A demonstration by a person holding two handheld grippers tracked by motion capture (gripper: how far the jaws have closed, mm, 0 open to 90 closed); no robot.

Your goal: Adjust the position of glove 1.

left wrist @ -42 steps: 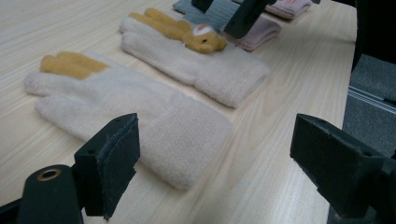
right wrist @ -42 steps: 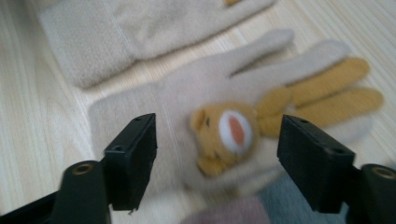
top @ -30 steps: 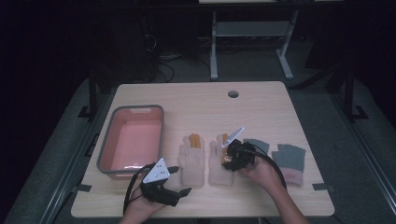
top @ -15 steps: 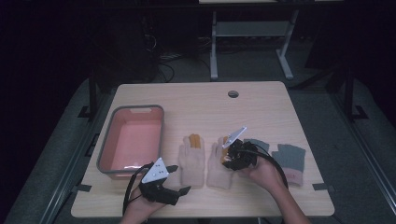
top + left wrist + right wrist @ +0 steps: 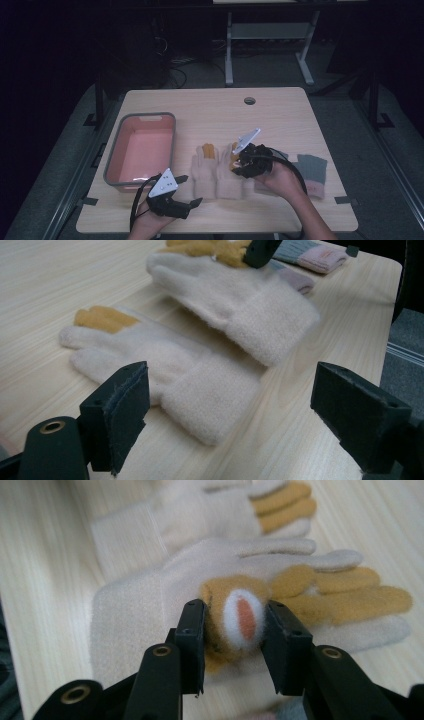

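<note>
Little has shifted since the earlier frames: right gripper [image 5: 238, 163] has edged slightly lower over the cream gloves and kept its bite; left gripper [image 5: 185, 192] hangs where it was near the front edge of the table [image 5: 210, 107].

Right gripper [image 5: 234, 630]: jaws clamped on a bunched fold of the right-hand glove [image 5: 220, 597], at the mustard patch with a white and orange spot. Glove lies flat, fingers pointing away from the person, just beside its mate [image 5: 204, 167], the two touching or nearly so.

Left gripper [image 5: 235, 410]: jaws wide apart, nothing between them, aimed at the cuff of the near glove [image 5: 165, 367]. Not touching it.

Step in hand, as I read it: pinch made, lift not yet begun. The pink bin [image 5: 141, 150] to the left looks the likely destination.

Next move calls for a straight lift, enough for the cuff to clear the mate and the bin's grey rim, then a carry leftwards. Grip is on a small fold only; soft knit could slip, or drag the neighbour if the fibres catch.

Room: open tabletop behind the gloves up to the cable hole [image 5: 249, 100]. Grey gloves [image 5: 311, 170] lie right of the hand, near the right edge. The carry path passes over the mate; the left gripper sits near the bin's front corner, off that path.
</note>
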